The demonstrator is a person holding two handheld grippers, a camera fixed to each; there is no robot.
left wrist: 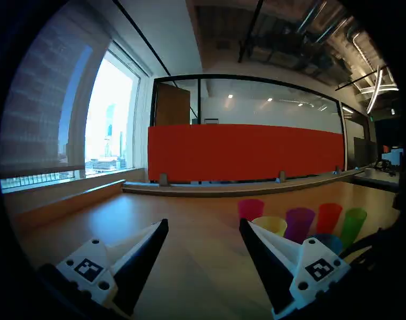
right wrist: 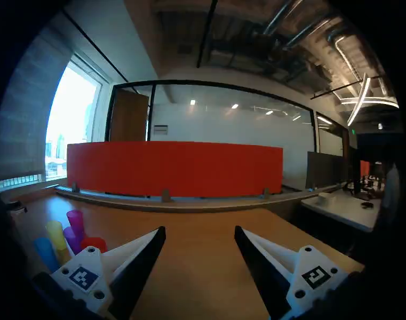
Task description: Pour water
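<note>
On the wooden table [left wrist: 203, 277], in the left gripper view, the left gripper [left wrist: 203, 224] hovers with its two fingers spread wide and nothing between them. Bare tabletop shows in the gap.

The cups stand in a tight cluster at about four o'clock in that view, just past the tip of the finger on that side. The pink cup [left wrist: 251, 209] stands farthest back at the cluster's ten o'clock. The yellow cup [left wrist: 270, 225] is just in front of it. The purple cup [left wrist: 300, 224], the orange cup [left wrist: 329, 217] and the green cup [left wrist: 353, 226] stand in a row towards three o'clock. The blue cup [left wrist: 325, 242] is nearest, partly hidden behind the gripper's finger. All are upright, and whether they touch cannot be told.

A red partition [left wrist: 245, 152] runs along the table's far edge at twelve o'clock. A bright window [left wrist: 109, 122] stands at nine o'clock.

In the right gripper view, the right gripper [right wrist: 199, 230] is likewise released, its fingers wide apart over bare wood. There the cups sit at about eight o'clock, beside the finger on that side, with the pink, yellow, purple and blue ones upright and the orange one low behind the finger. A white desk [right wrist: 341, 205] lies at three o'clock, off the table's end.
</note>
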